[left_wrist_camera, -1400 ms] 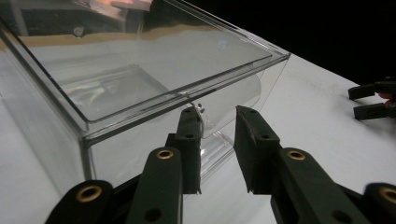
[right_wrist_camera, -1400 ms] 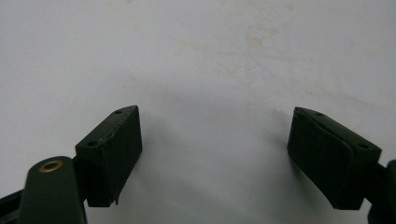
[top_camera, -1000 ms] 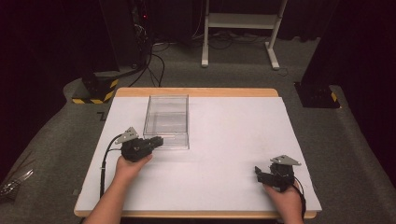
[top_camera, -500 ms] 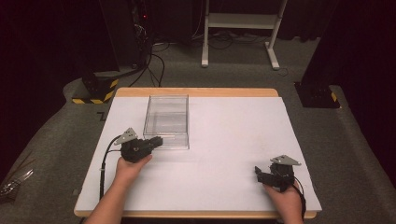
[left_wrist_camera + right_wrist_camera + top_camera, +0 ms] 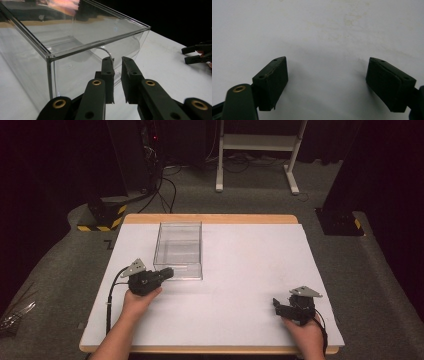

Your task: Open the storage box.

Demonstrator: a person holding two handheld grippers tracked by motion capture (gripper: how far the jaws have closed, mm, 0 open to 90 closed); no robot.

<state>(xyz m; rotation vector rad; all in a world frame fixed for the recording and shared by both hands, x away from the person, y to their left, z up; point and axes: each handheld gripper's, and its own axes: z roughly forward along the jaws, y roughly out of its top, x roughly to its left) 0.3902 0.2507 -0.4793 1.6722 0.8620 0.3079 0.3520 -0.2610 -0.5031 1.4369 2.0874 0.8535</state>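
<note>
Left tongs at the clear box, right tongs spread over the bare bench

Nearest the person, the right tongs (image 5: 278, 305) rest low at the near right of the white bench (image 5: 240, 270), held in the right hand (image 5: 305, 335). In the right gripper view the jaws stand wide apart with nothing between them, only the bench surface below. The left tongs (image 5: 167, 272), held in the left hand (image 5: 135, 301), sit at the near left and point at the clear box (image 5: 179, 251). In the left gripper view the jaws (image 5: 117, 75) are nearly closed, a narrow gap between them, and their tips sit at the near wall of the box close to its bottom edge; whether they pinch the wall I cannot tell. The box stands upright on the left half of the bench, farther back, open at the top, well apart from the right tongs
</note>
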